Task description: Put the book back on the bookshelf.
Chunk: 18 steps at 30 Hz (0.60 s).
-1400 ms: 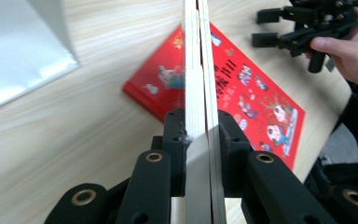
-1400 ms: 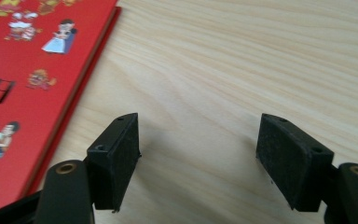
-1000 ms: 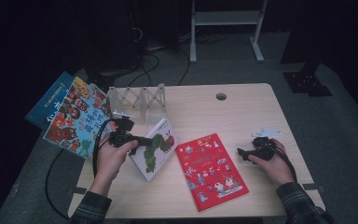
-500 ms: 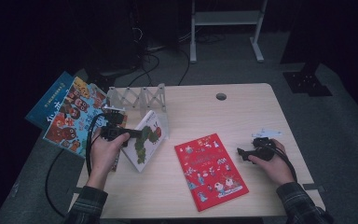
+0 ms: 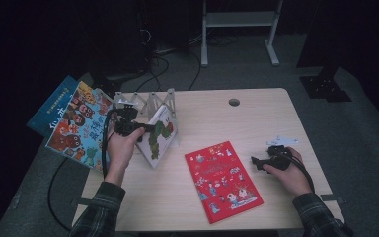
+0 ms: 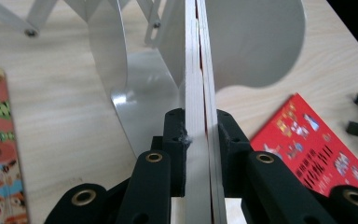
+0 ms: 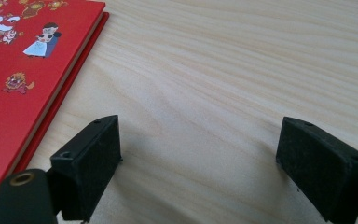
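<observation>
My left gripper [image 5: 140,132] is shut on a thin white picture book [image 5: 159,136] with a green caterpillar on its cover. The book stands tilted on edge against the white folding book rack [image 5: 143,101]. In the left gripper view its page edge [image 6: 198,93] runs straight up between the closed jaws of the left gripper [image 6: 200,135], beside a curved rack divider [image 6: 256,42]. A red picture book [image 5: 223,180] lies flat mid-table. My right gripper [image 5: 255,162] rests on the table right of it, open and with nothing between its jaws. In its own view the right gripper [image 7: 200,154] has the red book [image 7: 23,56] at its left.
Two colourful books [image 5: 76,126] and a blue one [image 5: 54,106] overhang the table's left edge. A cable hole [image 5: 234,102] sits at the back of the table. A small white piece [image 5: 282,140] lies just behind the right hand. Bare wood lies between the rack and the red book.
The left gripper has raised the white book from lying flat to standing on edge and carried it left and back, up against the rack. The right gripper has stayed put.
</observation>
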Each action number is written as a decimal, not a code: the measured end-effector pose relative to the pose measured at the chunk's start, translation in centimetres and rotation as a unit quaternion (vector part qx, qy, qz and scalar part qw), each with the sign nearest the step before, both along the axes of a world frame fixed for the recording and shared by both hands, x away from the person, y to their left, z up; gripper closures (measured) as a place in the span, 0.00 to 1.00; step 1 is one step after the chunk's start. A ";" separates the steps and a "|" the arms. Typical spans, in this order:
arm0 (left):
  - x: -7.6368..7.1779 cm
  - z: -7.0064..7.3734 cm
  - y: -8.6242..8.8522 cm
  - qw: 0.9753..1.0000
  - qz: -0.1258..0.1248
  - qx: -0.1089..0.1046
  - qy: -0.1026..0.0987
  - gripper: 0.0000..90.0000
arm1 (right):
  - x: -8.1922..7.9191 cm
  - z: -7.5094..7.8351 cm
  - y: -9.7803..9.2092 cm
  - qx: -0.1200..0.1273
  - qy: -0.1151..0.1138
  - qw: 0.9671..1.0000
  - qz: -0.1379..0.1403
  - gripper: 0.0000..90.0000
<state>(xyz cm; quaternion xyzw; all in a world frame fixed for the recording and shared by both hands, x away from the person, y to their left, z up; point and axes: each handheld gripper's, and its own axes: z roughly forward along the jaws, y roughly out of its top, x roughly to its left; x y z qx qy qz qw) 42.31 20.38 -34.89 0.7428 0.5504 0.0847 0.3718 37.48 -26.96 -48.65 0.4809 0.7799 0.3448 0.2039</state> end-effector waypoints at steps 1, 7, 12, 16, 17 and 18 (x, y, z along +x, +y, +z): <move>0.3 -0.1 -0.1 1.000 0.002 0.002 0.000 0.85 | 0.0 0.0 0.0 0.000 0.000 1.000 0.000 0.14; 1.8 -0.6 -1.2 1.000 0.008 0.024 -0.007 0.85 | 0.0 0.0 0.0 0.000 0.000 1.000 0.000 0.14; 2.9 -1.0 -1.7 0.999 0.018 0.030 -0.010 0.85 | 0.0 0.0 0.0 -0.001 0.000 1.000 0.002 0.14; 3.7 -1.3 -1.9 0.999 0.025 0.033 -0.010 0.85 | 0.0 0.0 0.0 -0.001 0.000 1.000 0.001 0.14; 3.9 -1.4 -1.9 0.999 0.029 0.032 -0.012 0.85 | 0.0 0.0 0.0 -0.001 0.000 1.000 0.001 0.14; 3.9 -1.4 -1.9 0.999 0.029 0.032 -0.012 0.85 | 0.0 0.0 0.0 -0.001 0.000 1.000 0.001 0.14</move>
